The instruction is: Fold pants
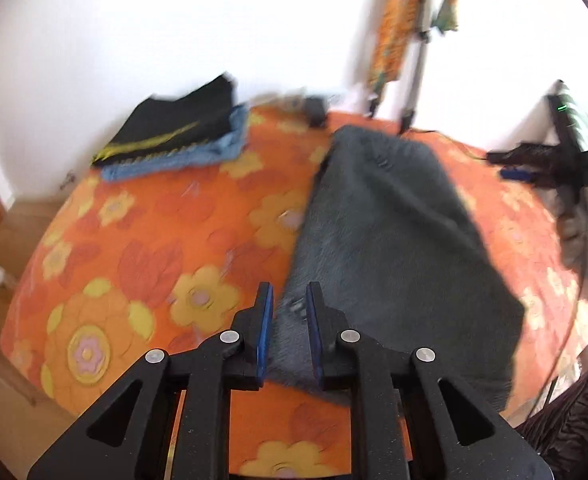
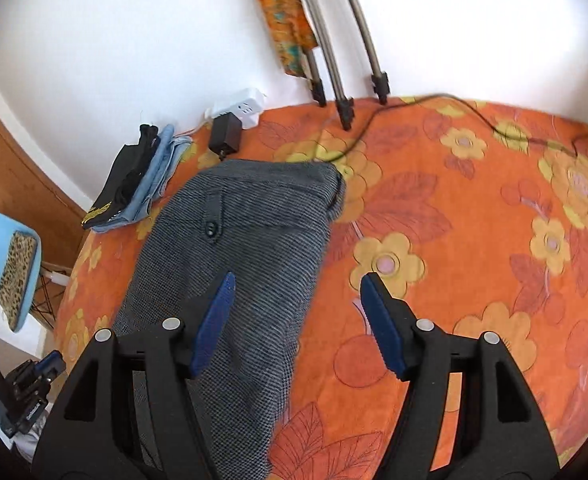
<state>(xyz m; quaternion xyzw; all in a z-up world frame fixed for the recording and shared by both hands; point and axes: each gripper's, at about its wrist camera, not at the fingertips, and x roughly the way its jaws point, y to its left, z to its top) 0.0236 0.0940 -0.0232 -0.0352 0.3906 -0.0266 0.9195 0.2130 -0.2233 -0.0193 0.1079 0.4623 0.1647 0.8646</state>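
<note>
A bed (image 2: 474,208) covered in an orange flowered sheet is seen filling both views, set against a white wall. The grey pants (image 2: 238,248) are laid lengthwise on it, folded into a long narrow strip, with the buttoned waist end toward the wall. A stack of folded clothes (image 1: 174,140), black on top of light blue, is placed near the bed's far left corner, well apart from the pants. A blue chair (image 2: 6,260) is seen beside the bed. Tripod legs (image 2: 342,80) are set on the far edge, with a black cable (image 2: 434,100) trailed across the sheet. The right gripper (image 2: 298,296) is held above the pants' right edge with its jaws released and nothing grasped. The left gripper (image 1: 290,304) is held over the pants' near end, its jaws parted only narrowly; whether cloth is pinched there cannot be told through the blur.
</note>
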